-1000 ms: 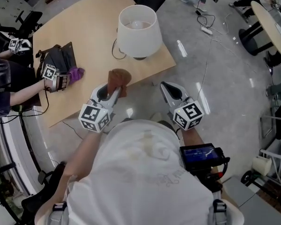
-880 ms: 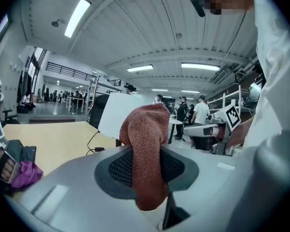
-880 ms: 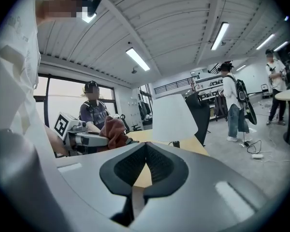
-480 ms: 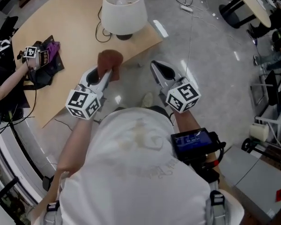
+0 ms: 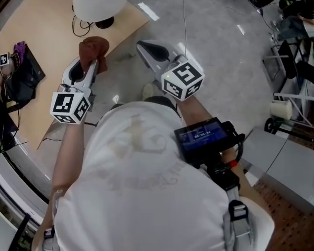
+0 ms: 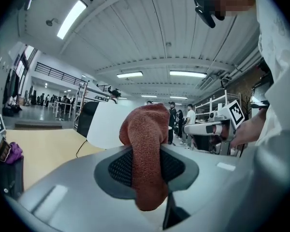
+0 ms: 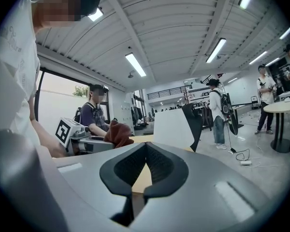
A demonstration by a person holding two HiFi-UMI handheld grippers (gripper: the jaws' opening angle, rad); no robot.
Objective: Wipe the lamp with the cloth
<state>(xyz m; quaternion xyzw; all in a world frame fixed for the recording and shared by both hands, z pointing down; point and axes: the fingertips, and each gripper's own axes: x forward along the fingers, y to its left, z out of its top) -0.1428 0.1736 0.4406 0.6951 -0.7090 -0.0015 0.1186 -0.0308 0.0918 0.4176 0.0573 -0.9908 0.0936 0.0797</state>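
Observation:
The lamp [image 5: 97, 1], with a white shade and a black foot, stands on the wooden table [image 5: 42, 41] near its corner. My left gripper [image 5: 90, 63] is shut on a rust-brown cloth [image 5: 92, 47], which bunches above the jaws just short of the table edge. In the left gripper view the cloth [image 6: 146, 144] hangs between the pads with the lamp shade [image 6: 108, 127] behind it. My right gripper [image 5: 146, 50] is shut and holds nothing, and hovers over the floor beside the table corner. Ahead of it in its own view stands the lamp [image 7: 171, 127].
A black bag [image 5: 22, 82] with a purple item [image 5: 19, 48] lies on the table's left, where another person's marker-cube gripper [image 5: 1, 60] works. The lamp's cord [image 5: 79, 26] loops beside its foot. Chairs and shelving stand at the right over grey floor [image 5: 214, 51].
The table and lamp have slid toward the picture's upper left as the view turned. Both grippers have risen a little. The left still grips the cloth and the right stays shut.

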